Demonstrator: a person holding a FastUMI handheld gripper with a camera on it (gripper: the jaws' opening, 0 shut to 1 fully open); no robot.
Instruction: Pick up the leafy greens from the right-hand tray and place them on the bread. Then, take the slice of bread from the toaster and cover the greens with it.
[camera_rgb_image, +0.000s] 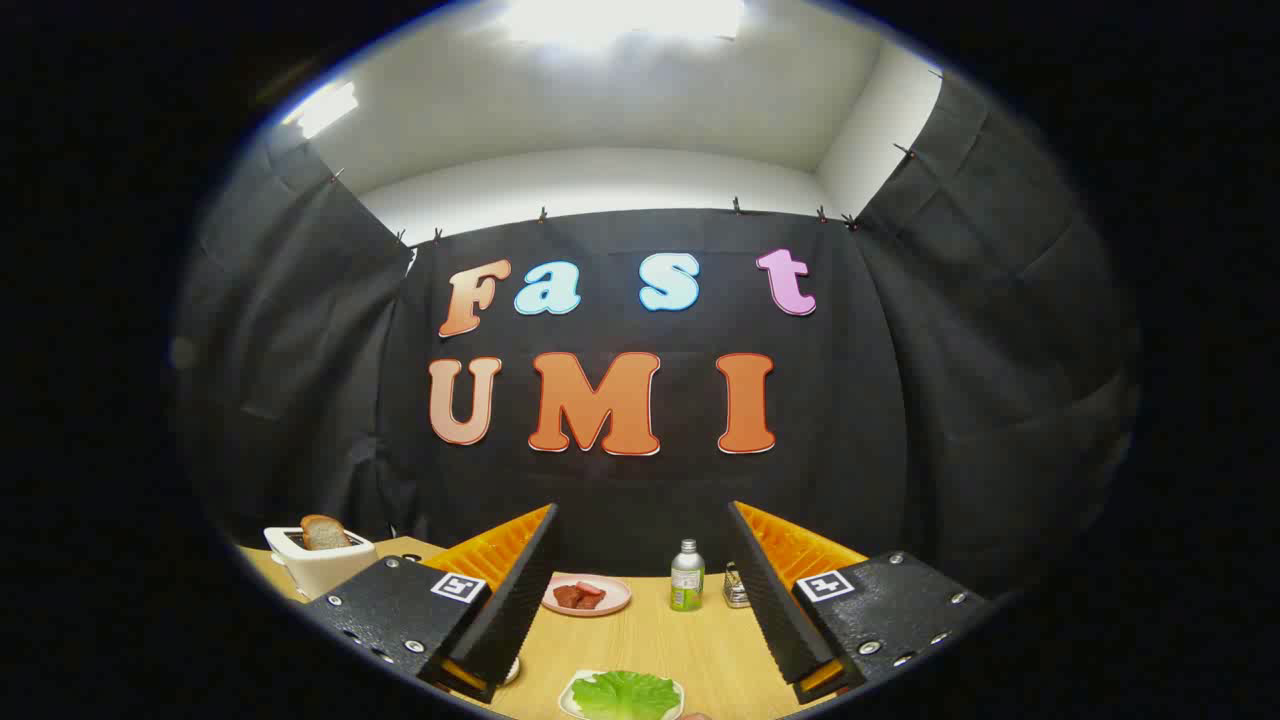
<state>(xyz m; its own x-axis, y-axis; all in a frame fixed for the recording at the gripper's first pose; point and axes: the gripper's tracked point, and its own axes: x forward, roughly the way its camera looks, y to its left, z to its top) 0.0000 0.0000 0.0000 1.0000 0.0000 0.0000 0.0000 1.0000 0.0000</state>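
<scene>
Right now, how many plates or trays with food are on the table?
2: a pink plate beyond the open gripper beside the bottle, and a white tray of greens between the fingers. Others may be hidden.

Gripper (640, 590) level, fingers (520, 590) spread wide, nothing between.

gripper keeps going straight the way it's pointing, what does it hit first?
Probably nothing on the table. The open gripper points level above it; the greens sit below, the bottle and pink plate low ahead. The black cloth wall likely comes first; depth unclear.

A pink plate (610, 602) of meat, a bottle (687, 577) beside it.
</scene>
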